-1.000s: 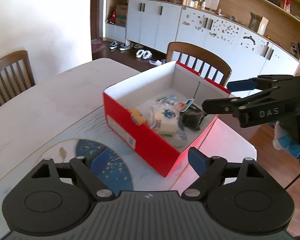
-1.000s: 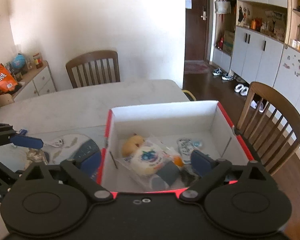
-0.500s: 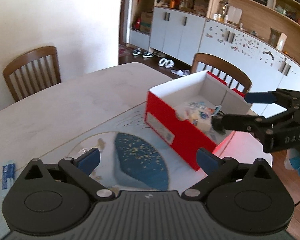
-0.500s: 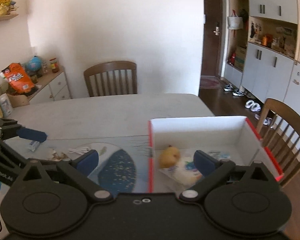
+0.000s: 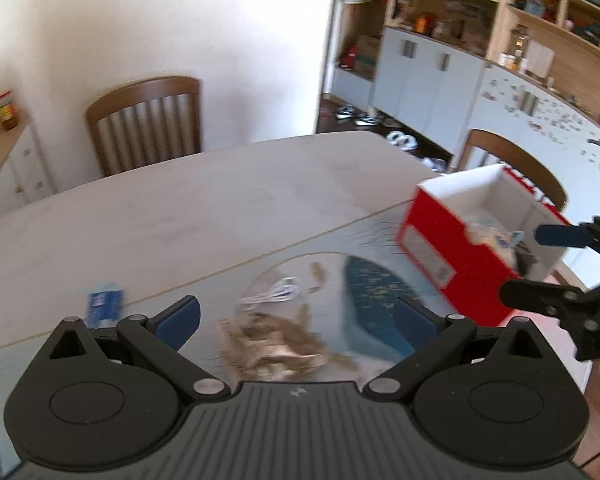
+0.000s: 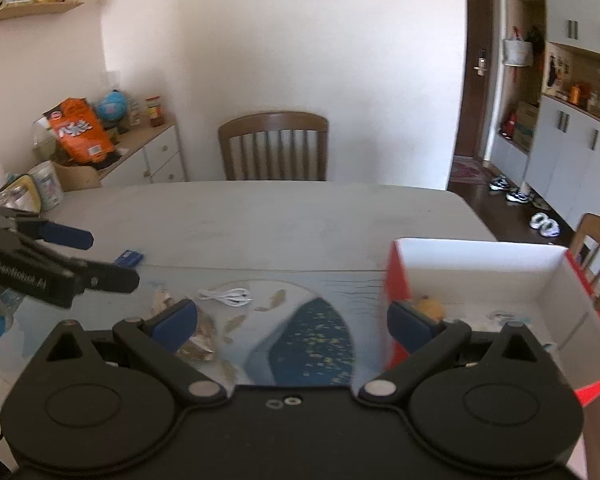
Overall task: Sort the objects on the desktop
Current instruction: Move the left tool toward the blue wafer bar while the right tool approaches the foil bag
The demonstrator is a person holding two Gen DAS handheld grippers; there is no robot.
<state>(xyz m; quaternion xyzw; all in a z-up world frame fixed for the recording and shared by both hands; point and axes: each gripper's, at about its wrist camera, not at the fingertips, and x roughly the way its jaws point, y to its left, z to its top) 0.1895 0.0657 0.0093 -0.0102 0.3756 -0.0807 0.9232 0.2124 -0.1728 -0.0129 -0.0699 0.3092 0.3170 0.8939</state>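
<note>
- Far left on the pale table (image 6: 284, 216): small blue packet (image 6: 131, 258), flat and rectangular, lying on bare tabletop just off the printed mat's edge; not yet sorted.
- Left gripper (image 5: 296, 320): jaws spread wide, nothing between the blue pads; aimed down over the crumpled wrapper (image 5: 272, 344).
- Wrapper itself: brownish, crinkly, foil-like, irregular; resting on the mat (image 6: 308, 340), not yet sorted. Blurred in the left wrist view.
- Just beyond it: white cable (image 6: 227, 295), thin, loosely coiled, limp-looking; also lying loose on the mat.
- Mat: smooth and glossy, printed with a dark blue speckled shape and small fish-like marks.
- Right gripper (image 6: 292, 322): jaws likewise spread, empty, hanging over the mat between the loose items and the box.
- Far right: red box (image 6: 396, 280), cardboard, white inside, open-topped, standing near the table's right edge.
- Inside the box: a rounded yellow-orange item (image 6: 430, 306) and some pale packets, too small to name; this part judged done.
- Progress, as a judgement: partly through, with three loose pieces to collect and the wrapper the likeliest next pick.
</note>
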